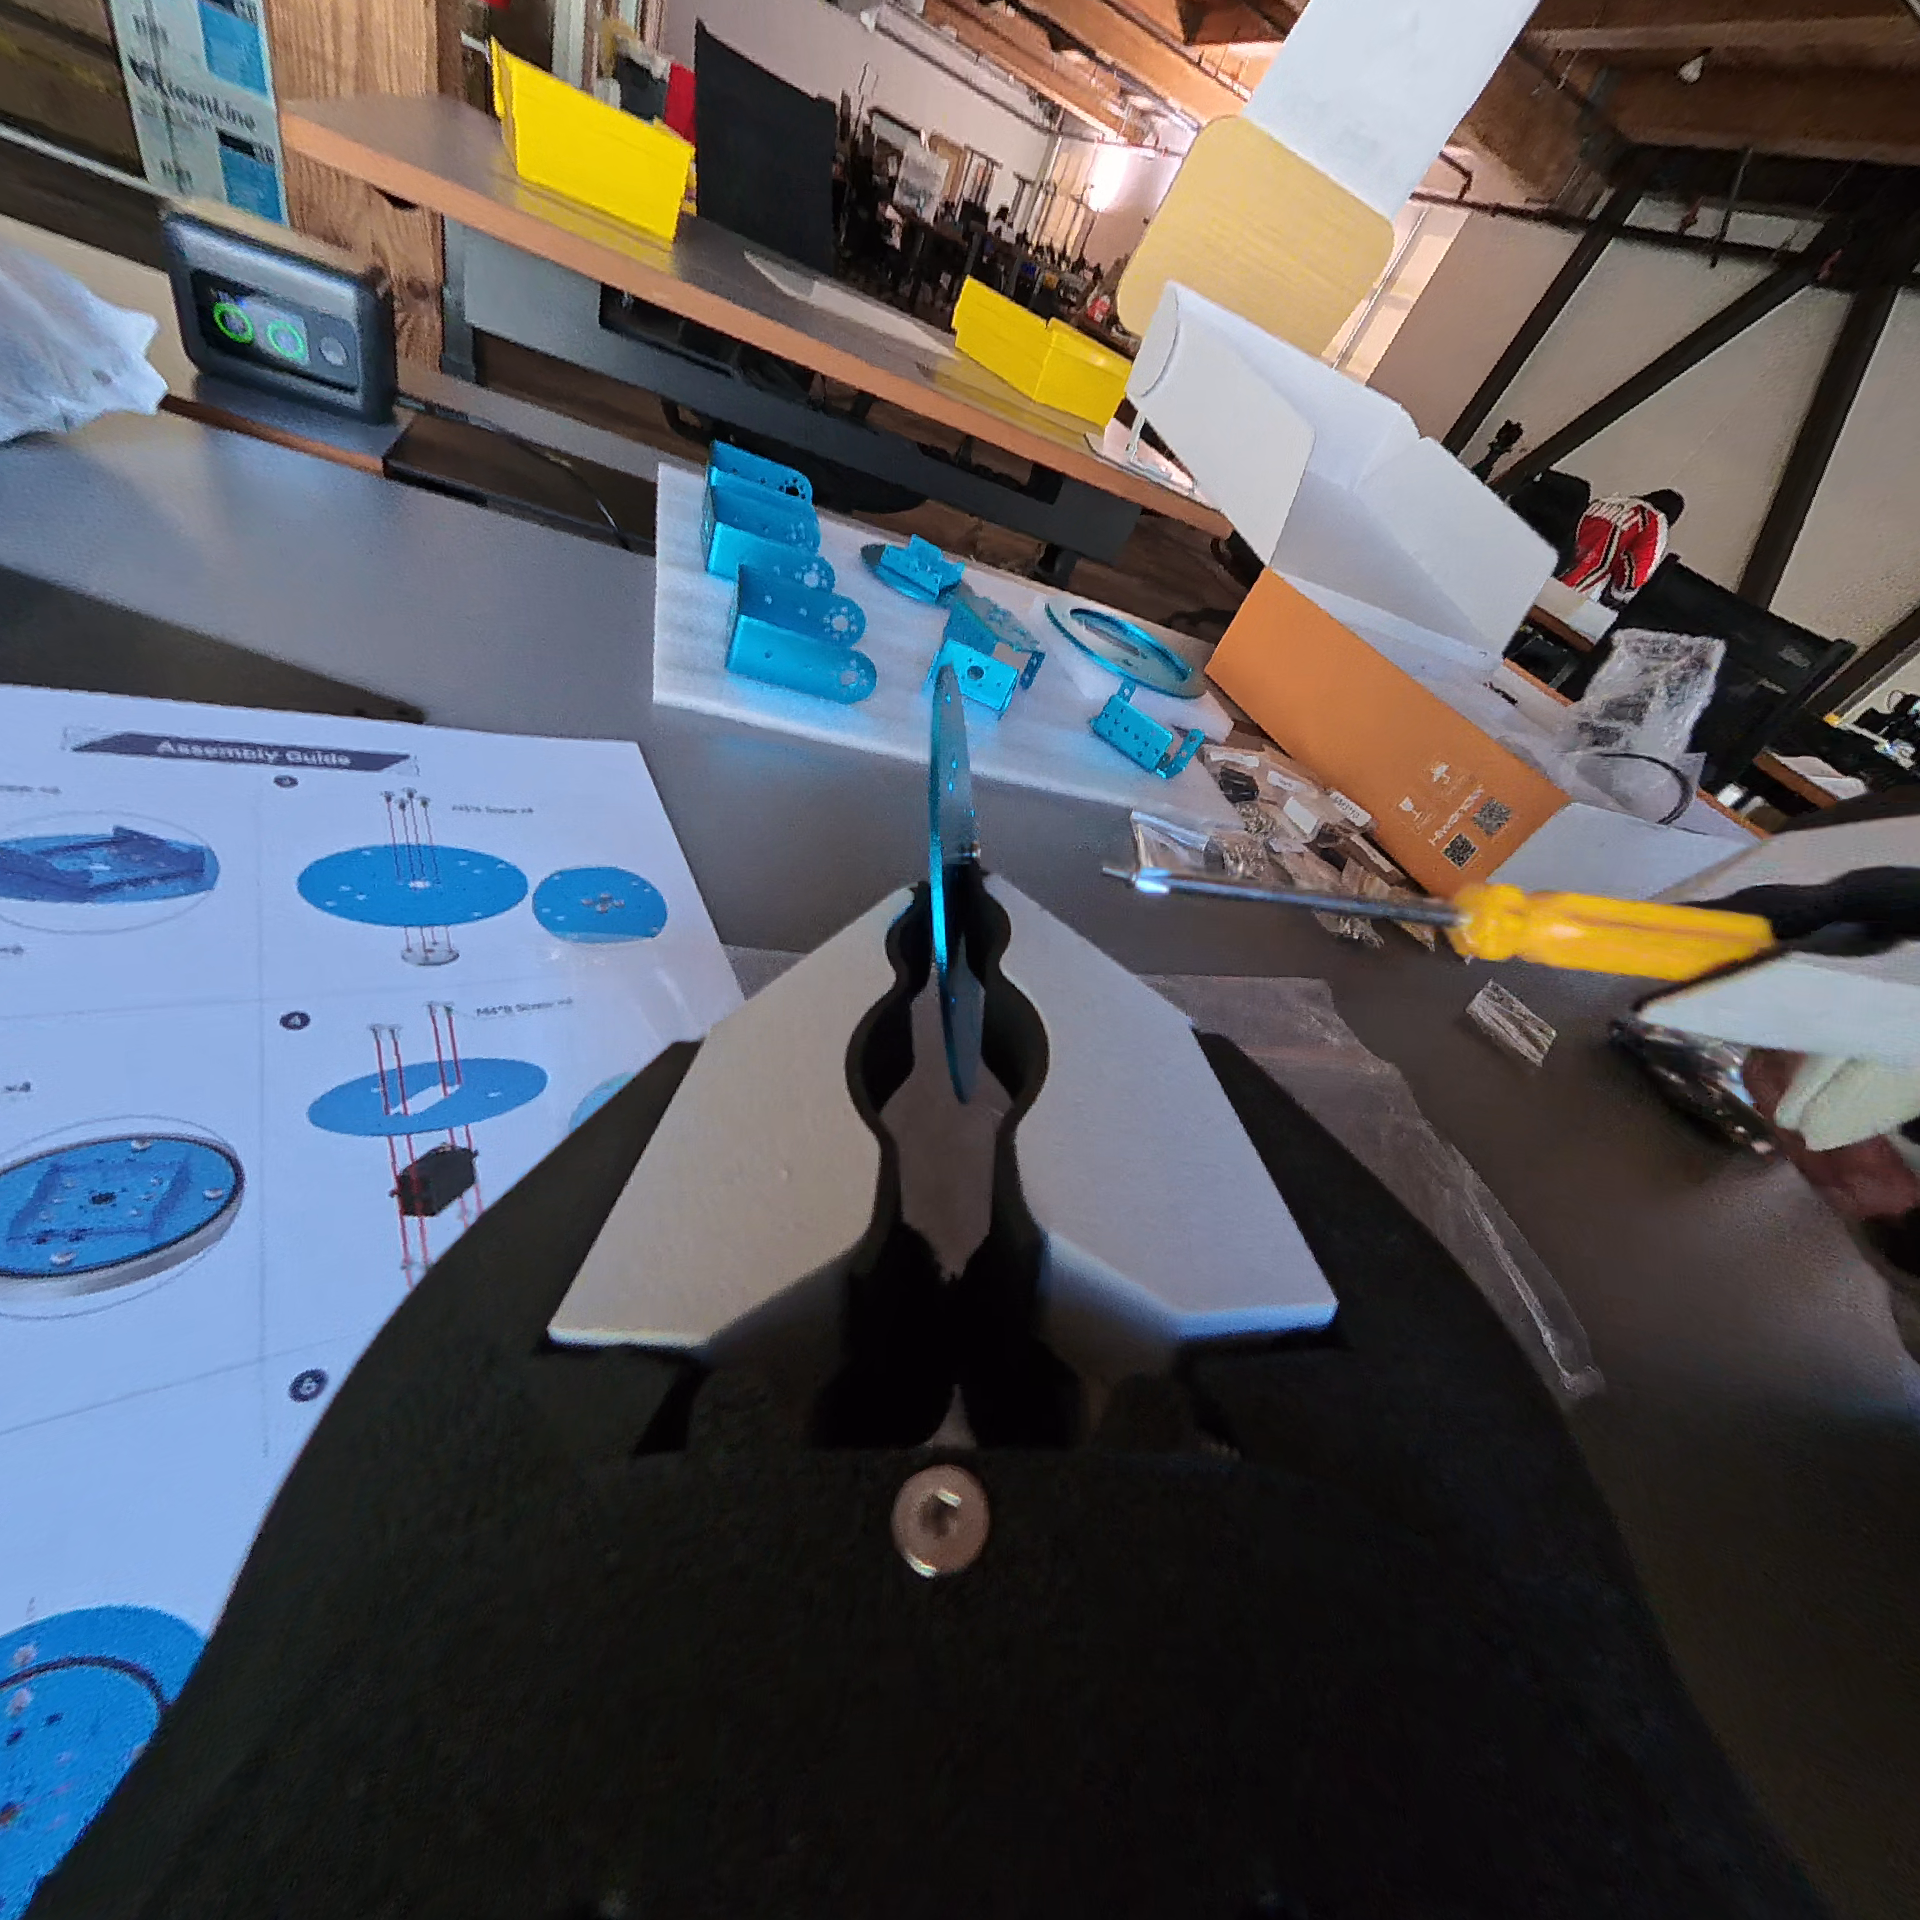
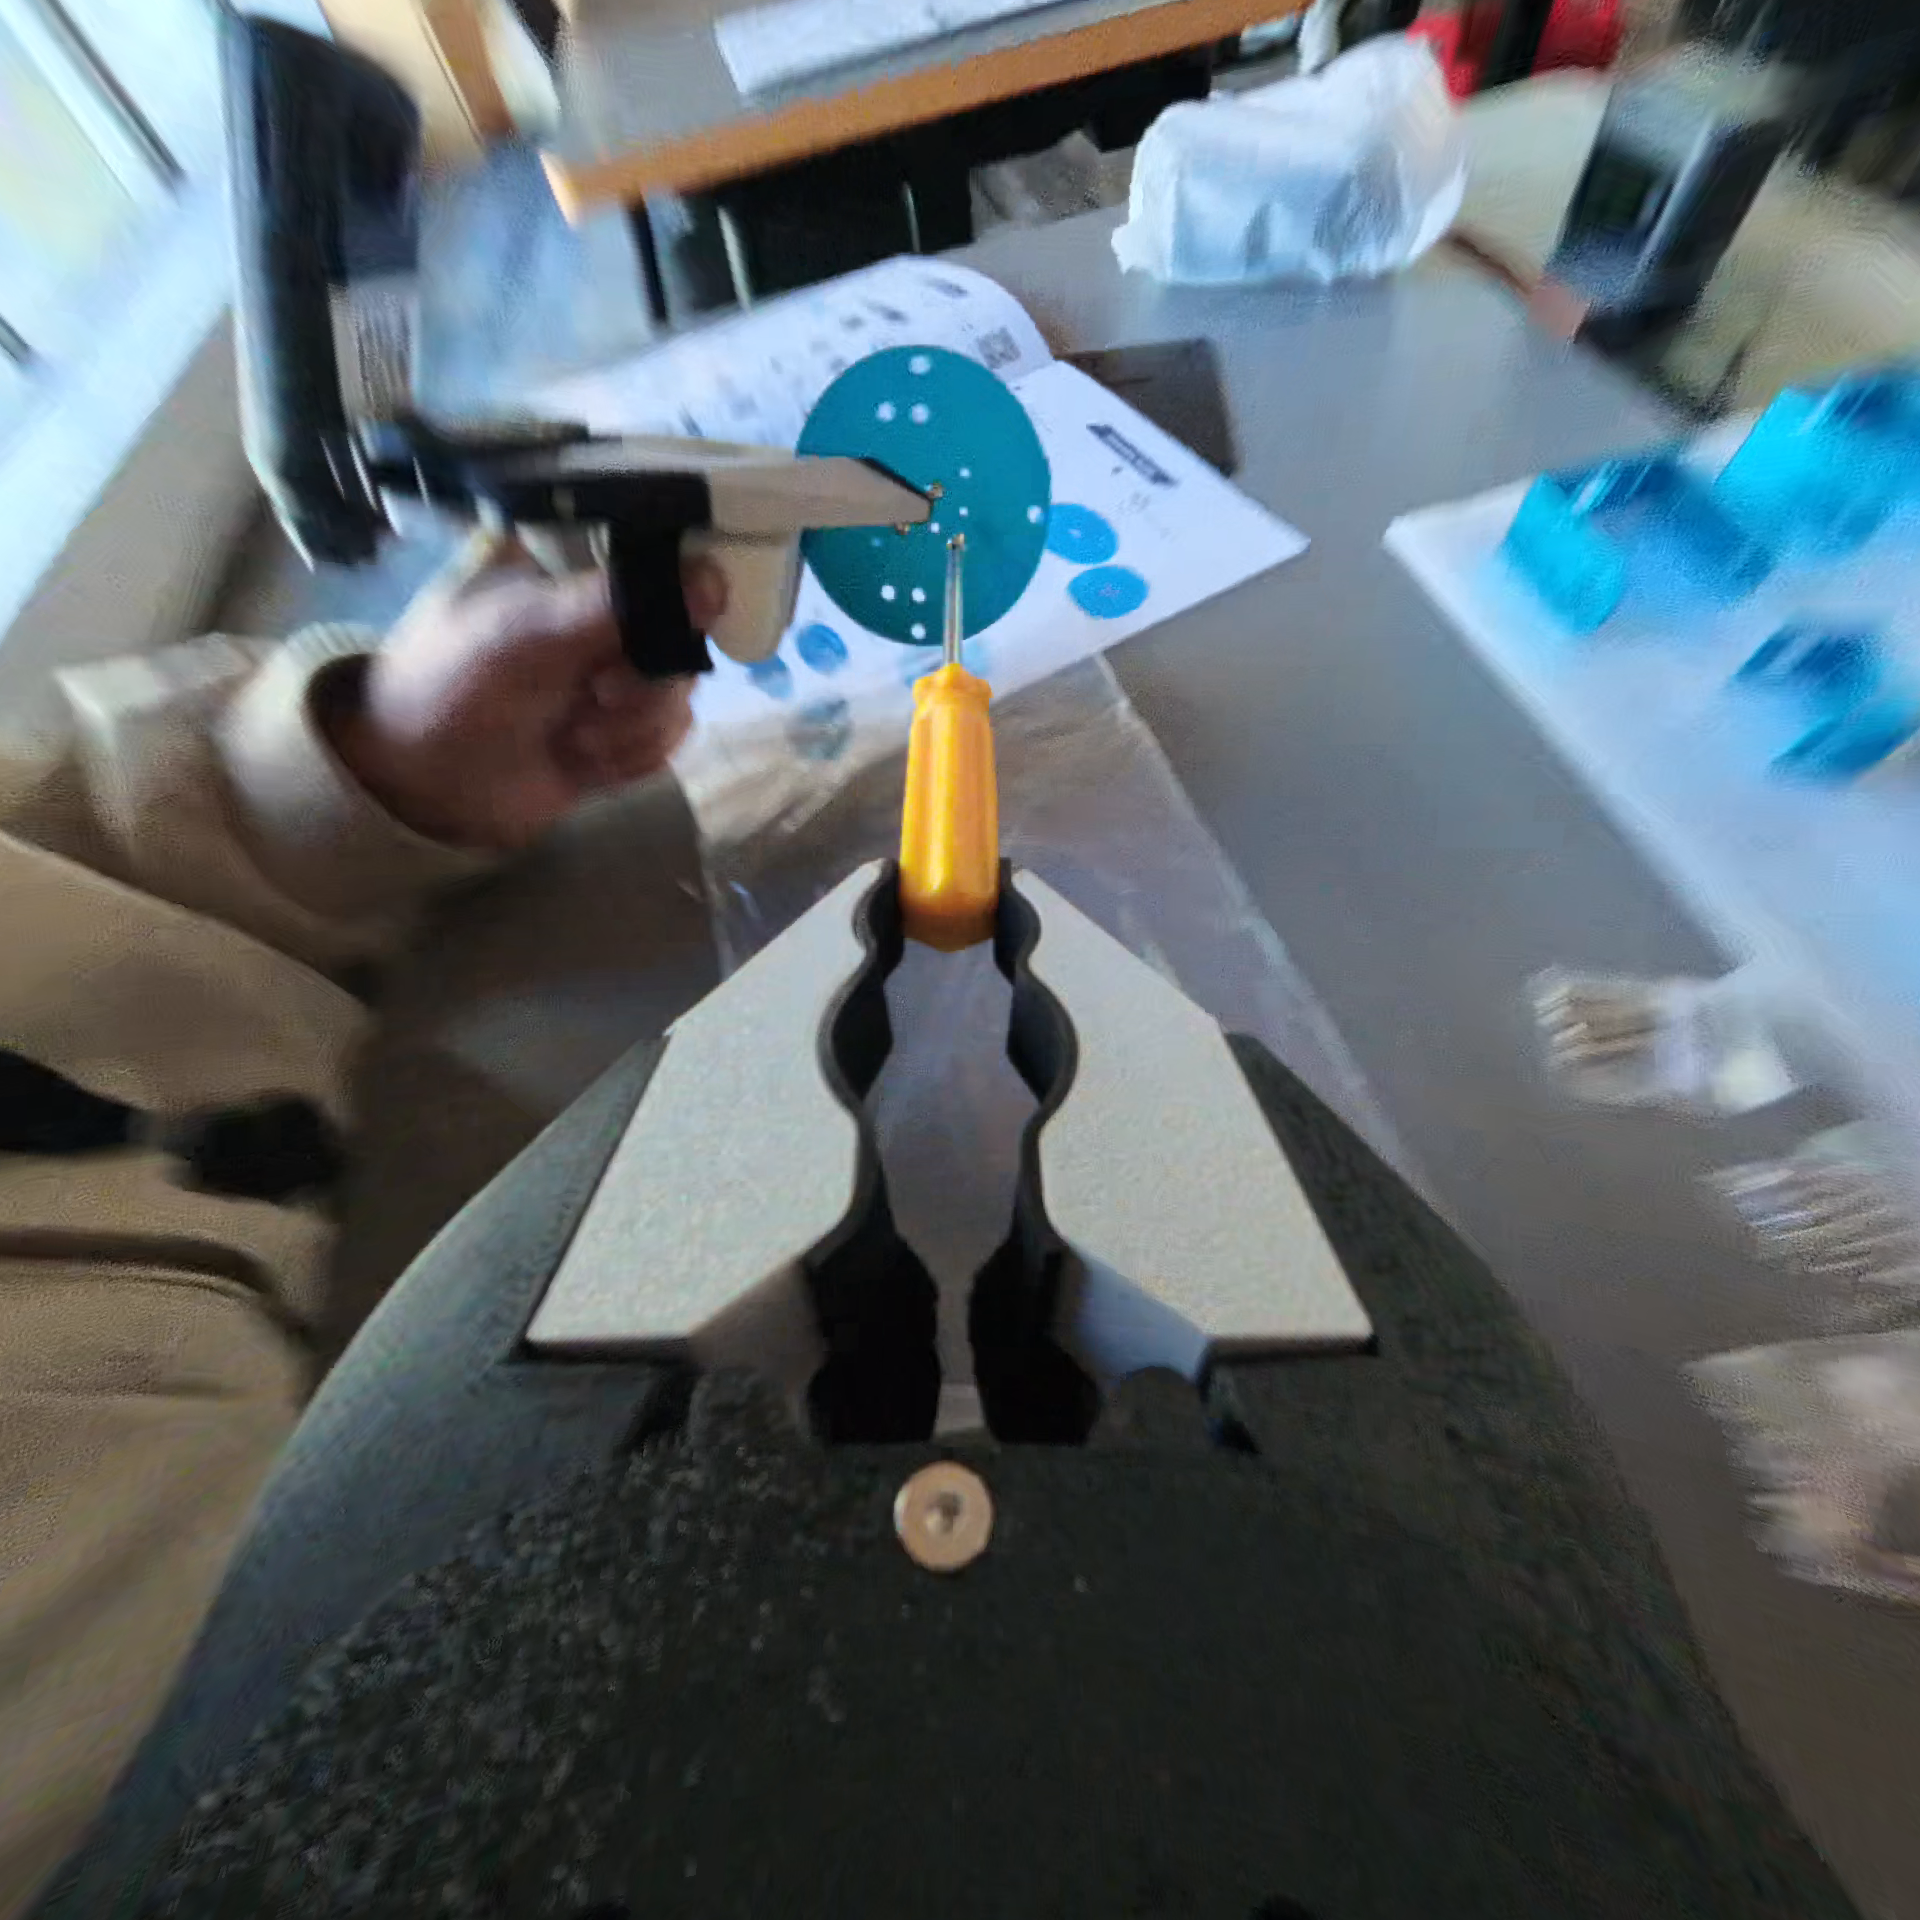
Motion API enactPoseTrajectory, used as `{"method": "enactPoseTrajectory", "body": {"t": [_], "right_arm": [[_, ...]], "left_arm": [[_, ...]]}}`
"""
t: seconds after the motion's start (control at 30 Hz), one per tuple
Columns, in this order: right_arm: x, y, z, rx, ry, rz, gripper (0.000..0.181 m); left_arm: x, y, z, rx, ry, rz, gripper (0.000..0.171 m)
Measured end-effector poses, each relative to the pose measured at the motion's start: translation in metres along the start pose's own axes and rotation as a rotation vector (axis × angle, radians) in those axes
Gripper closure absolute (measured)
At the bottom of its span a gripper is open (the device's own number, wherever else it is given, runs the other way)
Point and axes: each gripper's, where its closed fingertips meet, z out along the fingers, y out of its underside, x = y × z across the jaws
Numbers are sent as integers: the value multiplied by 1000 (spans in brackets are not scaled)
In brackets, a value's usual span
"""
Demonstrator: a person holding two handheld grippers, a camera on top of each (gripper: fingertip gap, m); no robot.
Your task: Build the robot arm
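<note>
My left gripper (image 1: 951,883) is shut on a thin blue round metal disc (image 1: 951,790) with several holes, held on edge above the grey table. In the right wrist view the disc (image 2: 925,457) faces the camera, held by the left gripper (image 2: 920,499) from the left. My right gripper (image 2: 948,883) is shut on the orange handle of a screwdriver (image 2: 948,790). Its metal tip points at the disc, near the disc's middle. In the left wrist view the screwdriver (image 1: 1558,925) comes in from the right, its tip a short way from the disc.
A printed assembly guide (image 1: 312,935) lies at the left. A white foam sheet (image 1: 727,686) carries several blue metal brackets (image 1: 790,603). An open orange and white box (image 1: 1371,717), small bags of screws (image 1: 1278,821) and clear plastic wrap (image 1: 1351,1081) lie at the right. My hands' fingertips stand some 15 cm from each other.
</note>
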Motion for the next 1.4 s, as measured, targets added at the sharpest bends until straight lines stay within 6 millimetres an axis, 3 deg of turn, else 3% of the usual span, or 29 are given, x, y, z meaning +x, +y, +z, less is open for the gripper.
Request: {"method": "enactPoseTrajectory", "body": {"t": [0.1, 0.2, 1.07, 1.4], "right_arm": [[-7, 0, 2, -105, 170, -433, 165], [-12, 0, 5, -155, 232, -620, 165], [-9, -2, 9, -206, 316, -819, 165], [-1, -5, 15, -332, 407, -1344, 165]], "left_arm": [[2, 7, 3, -34, 6, 10, 166], [4, 10, 5, -50, 5, 35, 166], [14, 19, 9, -95, 36, 52, 166], [8, 30, 21, -277, 18, 45, 166]]}}
